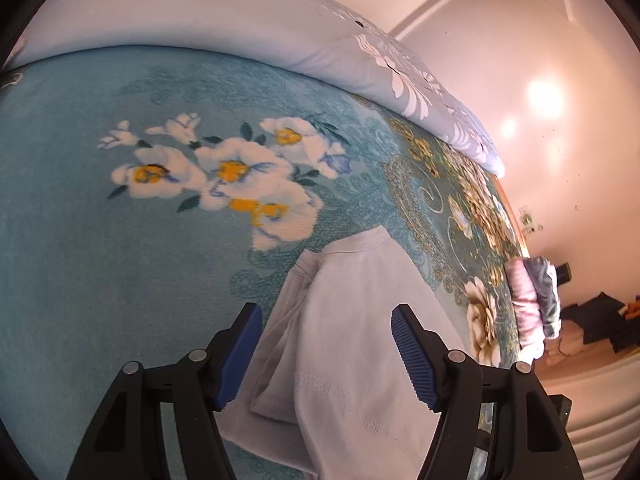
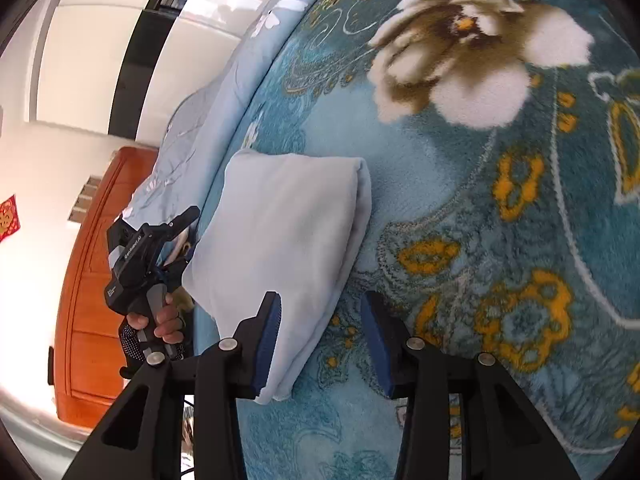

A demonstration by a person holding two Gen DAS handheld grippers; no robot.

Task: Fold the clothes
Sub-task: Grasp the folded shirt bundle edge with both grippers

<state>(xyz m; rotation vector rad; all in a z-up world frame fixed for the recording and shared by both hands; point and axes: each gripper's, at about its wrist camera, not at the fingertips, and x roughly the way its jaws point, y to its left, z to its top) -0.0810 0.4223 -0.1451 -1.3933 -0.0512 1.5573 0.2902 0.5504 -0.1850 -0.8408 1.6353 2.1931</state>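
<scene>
A folded pale blue-white garment (image 1: 352,344) lies on the teal flowered blanket (image 1: 100,260). My left gripper (image 1: 326,354) is open, its blue pads on either side of the garment just above it, holding nothing. In the right wrist view the same folded garment (image 2: 280,240) lies on the blanket (image 2: 480,200). My right gripper (image 2: 320,340) is open at the garment's near edge, its left pad over the cloth and its right pad over the blanket. The hand-held left gripper (image 2: 148,260) shows at the garment's far side.
A light blue quilt with white flowers (image 1: 240,20) lies along the blanket's far edge. Folded pink and grey clothes (image 1: 532,300) are stacked at the bed's right edge. An orange wooden door (image 2: 92,280) and white walls stand beyond the bed.
</scene>
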